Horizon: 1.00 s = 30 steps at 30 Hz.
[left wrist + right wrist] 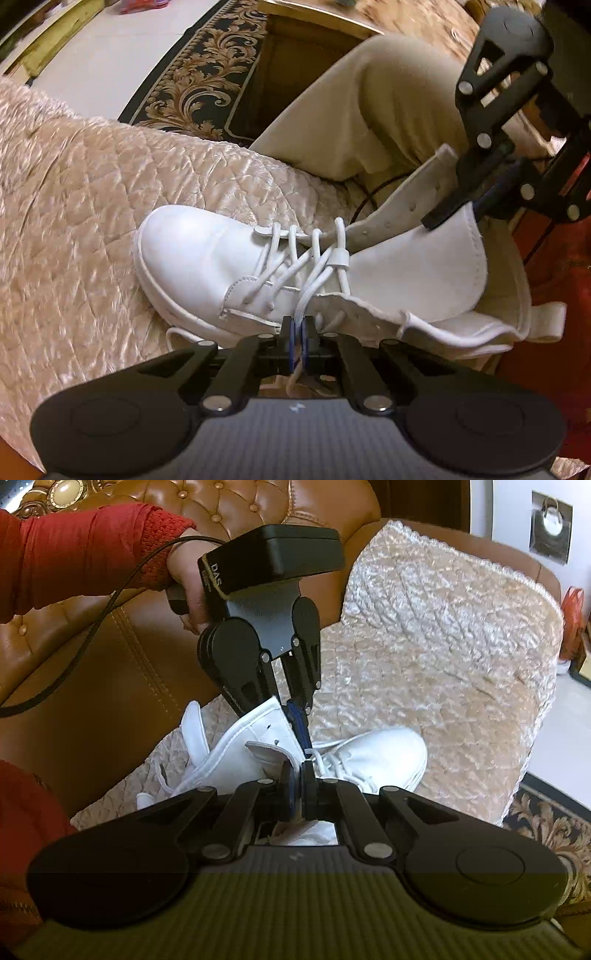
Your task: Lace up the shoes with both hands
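Quilted beige velvet throw (pixel 81 206) over a tan tufted leather sofa (pixel 110 657) is the work surface; black-and-gold patterned rug (pixel 192 74) on the pale floor beyond it.

White leather high-top shoe (pixel 207 254) lies on the throw, toe pointing away from the left wrist camera, collar flopped open toward the person's beige trouser leg (pixel 376 110). White round lace (pixel 295 266) is crisscrossed through the lower eyelets only; upper eyelets bare.

Left tool (pixel 300 328): fingers pressed together, pinching a strand of the white lace just beside the near eyelet flap; strand runs taut from the tips up into the crisscross. A frayed lace end shows behind the blue pads (pixel 293 332).

Right tool (pixel 476 206): seen from the left wrist view coming in from the upper right, tips at the top edge of the shoe tongue (pixel 424 266). In the right wrist view its fingers are closed on the tongue's edge (pixel 273 757), pads together.

Right wrist view also shows the left tool from the front, (pixel 301 734) tips down at the lace area, held by a hand (pixel 188 587) in a red knit sleeve (pixel 74 550), black cable (pixel 74 657) trailing off its handle.

Shoe toe (pixel 388 757) rests on the throw near the sofa's front edge.
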### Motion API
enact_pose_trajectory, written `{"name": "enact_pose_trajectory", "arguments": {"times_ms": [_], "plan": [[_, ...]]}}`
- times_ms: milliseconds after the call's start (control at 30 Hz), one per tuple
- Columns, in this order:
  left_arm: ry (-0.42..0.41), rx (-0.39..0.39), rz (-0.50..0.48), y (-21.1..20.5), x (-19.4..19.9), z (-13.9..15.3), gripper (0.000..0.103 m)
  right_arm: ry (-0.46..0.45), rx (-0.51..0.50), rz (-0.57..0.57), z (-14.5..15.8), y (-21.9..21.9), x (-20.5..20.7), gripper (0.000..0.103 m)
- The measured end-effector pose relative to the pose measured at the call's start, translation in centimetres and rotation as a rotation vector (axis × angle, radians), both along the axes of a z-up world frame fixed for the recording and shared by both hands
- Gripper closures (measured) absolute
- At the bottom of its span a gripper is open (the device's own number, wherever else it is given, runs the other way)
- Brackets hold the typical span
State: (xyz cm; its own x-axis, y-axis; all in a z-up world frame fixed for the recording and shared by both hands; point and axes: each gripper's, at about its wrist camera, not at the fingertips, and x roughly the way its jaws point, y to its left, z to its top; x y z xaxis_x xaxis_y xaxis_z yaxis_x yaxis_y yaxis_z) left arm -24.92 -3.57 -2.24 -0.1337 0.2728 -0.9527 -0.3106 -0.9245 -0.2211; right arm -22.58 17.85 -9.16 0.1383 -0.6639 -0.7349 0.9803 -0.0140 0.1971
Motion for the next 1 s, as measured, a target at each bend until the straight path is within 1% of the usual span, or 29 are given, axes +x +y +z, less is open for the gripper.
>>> {"name": "enact_pose_trajectory", "arguments": {"times_ms": [133,267,300,400,467,500,533,567,667,800,867,900,933,1000], "plan": [[0.000,-0.020,-0.036,0.7,-0.6,-0.2,0.100,-0.008,0.010,0.010,-0.1,0.4,-0.5,0.095],[0.003,-0.035,-0.065,1.4,-1.1,-0.3,0.100,-0.052,0.018,-0.006,0.0,0.8,-1.5,0.095],[0.005,-0.037,-0.069,1.5,-1.1,-0.3,0.100,-0.068,0.022,-0.009,-0.1,0.9,-1.8,0.093],[0.011,-0.044,-0.082,1.8,-1.2,-0.2,0.100,-0.145,0.036,-0.018,-0.6,1.3,-2.8,0.083],[0.015,-0.046,-0.086,1.9,-1.3,-0.2,0.100,-0.251,0.043,-0.023,-1.1,1.8,-3.9,0.069],[0.016,-0.044,-0.082,1.9,-1.2,-0.2,0.100,-0.328,0.048,-0.034,-1.7,2.1,-4.7,0.067],[0.018,-0.041,-0.076,1.8,-1.2,-0.2,0.100,-0.408,0.051,-0.055,-2.3,2.4,-5.5,0.066],[0.020,-0.038,-0.072,1.8,-1.1,-0.1,0.100,-0.511,0.049,-0.091,-3.1,2.8,-6.6,0.066],[0.029,-0.029,-0.057,1.6,-1.0,0.0,0.100,-0.779,0.048,-0.199,-5.6,4.0,-9.4,0.066],[0.034,-0.029,-0.046,1.6,-0.9,0.2,0.100,-1.048,0.033,-0.323,-8.8,5.4,-11.6,0.066],[0.039,-0.028,-0.046,1.6,-0.7,0.5,0.100,-1.141,0.030,-0.415,-10.4,6.2,-12.5,0.067],[0.044,-0.027,-0.044,1.6,-0.6,0.6,0.100,-1.143,0.028,-0.438,-10.7,6.3,-12.7,0.067],[0.048,-0.027,-0.040,1.6,-0.5,0.8,0.100,-1.123,0.029,-0.429,-10.6,6.1,-12.6,0.067],[0.055,-0.025,-0.032,1.5,-0.3,1.1,0.100,-0.988,0.049,-0.388,-9.4,5.3,-11.7,0.067]]}}
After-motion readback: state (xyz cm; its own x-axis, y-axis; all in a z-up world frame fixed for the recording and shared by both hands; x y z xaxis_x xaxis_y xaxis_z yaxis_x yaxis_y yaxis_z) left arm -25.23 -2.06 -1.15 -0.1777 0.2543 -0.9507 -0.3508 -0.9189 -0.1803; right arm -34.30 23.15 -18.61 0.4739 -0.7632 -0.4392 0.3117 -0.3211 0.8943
